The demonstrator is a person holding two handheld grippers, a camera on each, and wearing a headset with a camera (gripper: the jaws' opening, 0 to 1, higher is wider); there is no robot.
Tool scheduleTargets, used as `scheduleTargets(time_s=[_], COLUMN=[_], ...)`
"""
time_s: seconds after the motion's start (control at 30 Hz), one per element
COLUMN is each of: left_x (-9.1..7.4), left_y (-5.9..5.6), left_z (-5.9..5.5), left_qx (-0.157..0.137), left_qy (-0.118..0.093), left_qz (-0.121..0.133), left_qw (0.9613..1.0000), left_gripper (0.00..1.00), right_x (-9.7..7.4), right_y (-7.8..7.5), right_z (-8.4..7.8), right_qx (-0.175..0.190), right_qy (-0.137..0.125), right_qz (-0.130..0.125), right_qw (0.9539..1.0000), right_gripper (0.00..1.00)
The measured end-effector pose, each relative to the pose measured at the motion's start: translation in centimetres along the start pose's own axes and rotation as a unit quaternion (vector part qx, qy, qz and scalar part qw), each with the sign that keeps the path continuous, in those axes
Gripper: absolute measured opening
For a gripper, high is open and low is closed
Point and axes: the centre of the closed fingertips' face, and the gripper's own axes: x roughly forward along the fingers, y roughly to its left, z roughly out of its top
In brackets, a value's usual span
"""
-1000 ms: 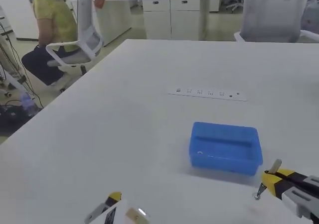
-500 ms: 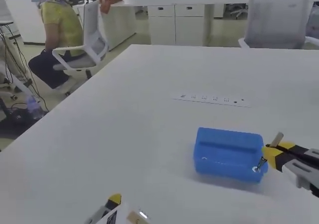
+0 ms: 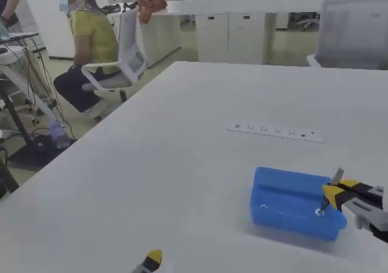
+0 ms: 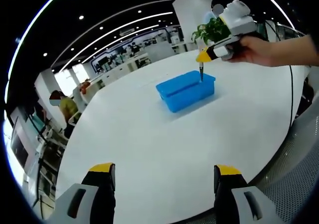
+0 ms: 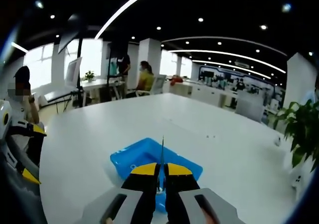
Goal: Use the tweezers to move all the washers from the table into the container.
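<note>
- The right tongs (image 5: 158,173) are clamping the tweezers (image 5: 162,153), jaws closed on them, and are holding the tips down inside the blue container (image 3: 290,223)
- What looks like a washer (image 3: 319,212) is sitting at the tweezer tips; a pale speck (image 3: 263,207) on the container floor may be another
- The left tongs (image 4: 164,191) are idling with jaws spread and nothing between them, over the counter (image 3: 182,164), well apart from the container
- The drop-off seems to be in hand; next the tweezers are needing to release the washer, then lift clear of the rim
</note>
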Motion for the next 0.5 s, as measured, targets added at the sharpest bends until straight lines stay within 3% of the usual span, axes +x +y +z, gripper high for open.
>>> scheduleTargets(time_s=[0.2,0.5], left_x=[0.0,-0.2], left_y=[-0.1,0.0], left_z=[0.1,0.3], left_qx=[0.001,-0.001], left_qy=[-0.002,-0.008], left_qz=[-0.001,0.001], left_qw=[1.0,1.0], left_gripper=[0.82,0.81], right_x=[1.0,1.9], right_y=[0.3,0.8], right_z=[-1.7,-2.5], right_qx=[-0.004,-0.009], right_qy=[0.027,0.044], right_qz=[0.006,0.009], right_qw=[0.9996,0.9989], right_gripper=[0.01,0.01])
